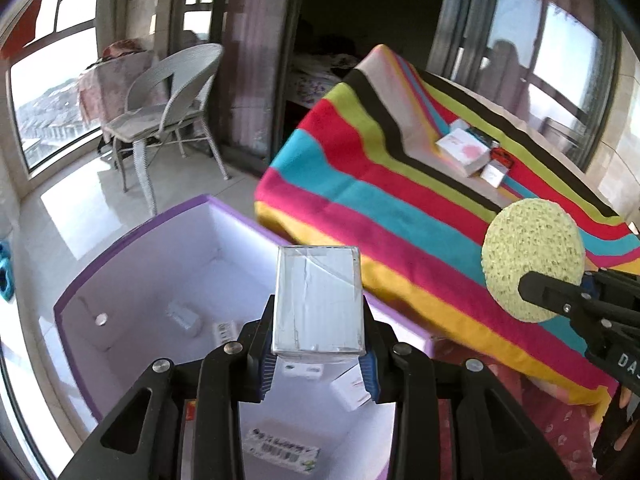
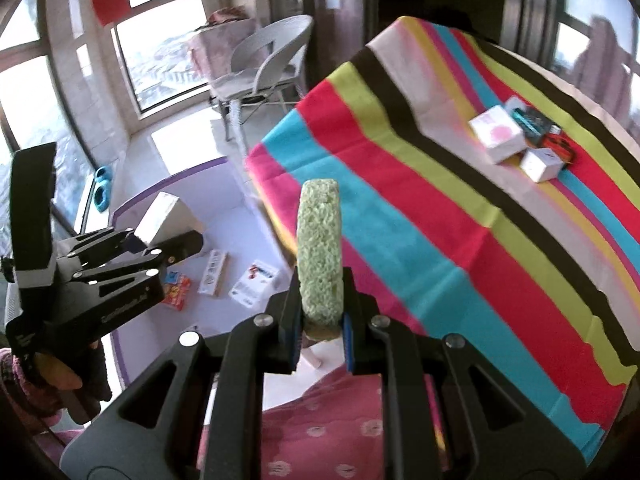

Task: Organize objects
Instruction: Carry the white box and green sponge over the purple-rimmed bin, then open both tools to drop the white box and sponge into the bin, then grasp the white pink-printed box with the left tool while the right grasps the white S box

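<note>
Two grippers are in use, each clenched on a thing. The left gripper (image 1: 318, 354) pinches a silver box (image 1: 318, 300) between its blue-padded fingers (image 1: 266, 370); the box stands upright out of them and hangs over the open bin (image 1: 132, 240) just ahead. The right gripper (image 2: 322, 330) grasps a green sponge (image 2: 320, 252) edge-on, the disc rising straight up from its fingers (image 2: 295, 330). In the left view this sponge (image 1: 532, 258) shows its round face, off to the right of the box.

Below and beyond the left fingers the white-walled, purple-rimmed bin holds several small packs (image 1: 282, 450) on its floor. Ahead and right of both grippers lies the striped cloth (image 2: 420, 208) on the tabletop. Far along it, well apart from the fingers, sits a cluster of small boxes (image 2: 498, 138).
</note>
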Available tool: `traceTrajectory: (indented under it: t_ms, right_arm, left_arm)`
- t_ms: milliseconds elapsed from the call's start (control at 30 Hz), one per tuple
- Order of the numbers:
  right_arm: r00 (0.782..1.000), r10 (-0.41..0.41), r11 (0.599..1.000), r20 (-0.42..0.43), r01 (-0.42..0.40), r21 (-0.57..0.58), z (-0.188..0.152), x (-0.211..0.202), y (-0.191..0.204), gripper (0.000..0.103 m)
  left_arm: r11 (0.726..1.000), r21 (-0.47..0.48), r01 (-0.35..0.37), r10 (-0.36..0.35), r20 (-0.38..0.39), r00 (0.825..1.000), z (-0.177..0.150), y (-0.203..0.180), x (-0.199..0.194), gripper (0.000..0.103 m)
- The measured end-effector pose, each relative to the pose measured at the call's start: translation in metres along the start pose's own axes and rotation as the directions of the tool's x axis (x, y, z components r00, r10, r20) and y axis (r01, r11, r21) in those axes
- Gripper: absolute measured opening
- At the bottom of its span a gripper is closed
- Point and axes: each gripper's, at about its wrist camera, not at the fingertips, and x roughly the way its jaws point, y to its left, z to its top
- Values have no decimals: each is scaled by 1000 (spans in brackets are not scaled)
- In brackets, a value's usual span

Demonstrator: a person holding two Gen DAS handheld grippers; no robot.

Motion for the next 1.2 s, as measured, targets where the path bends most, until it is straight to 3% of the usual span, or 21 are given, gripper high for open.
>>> traceTrajectory:
  t_ms: [333, 733, 767, 800, 833, 867, 933, 1033, 1200]
  right_arm:
    - [992, 118, 985, -45, -122, -120, -1, 15, 48, 19]
    - [952, 283, 936, -115, -300, -185, -12, 40, 69, 22]
    - [953, 280, 937, -119, -298, -180, -12, 42, 67, 25]
    - [954, 277, 940, -116, -294, -174, -13, 43, 64, 35]
    - [954, 277, 943, -111, -293, -160, -12, 44, 59, 46]
    - [955, 279, 947, -99, -291, -133, -11, 45, 48, 49]
    - [958, 277, 955, -80, -283, -84, -7, 46, 31, 54]
    - [967, 251, 968, -41, -252, 2, -3, 45, -5, 58]
    - [993, 115, 980, -13, -111, 166, 1, 50, -83, 62]
  left_arm:
    - [995, -53, -84, 83, -16, 996, -9, 43, -2, 36]
    - [968, -107, -225, 217, -82, 973, -7, 74, 16, 37]
    - [965, -119, -236, 226, -89, 970, -7, 76, 17, 43]
    - [961, -135, -243, 230, -100, 968, -4, 77, 20, 49]
    - [957, -151, -247, 232, -107, 967, -1, 77, 23, 62]
    - [955, -160, -248, 234, -106, 967, 1, 76, 24, 71]
    - [954, -170, -248, 236, -88, 968, 8, 69, 27, 78]
    - [968, -145, -204, 197, -63, 978, 22, 45, 35, 82]
    - [996, -46, -80, 77, -60, 995, 48, -14, 64, 83]
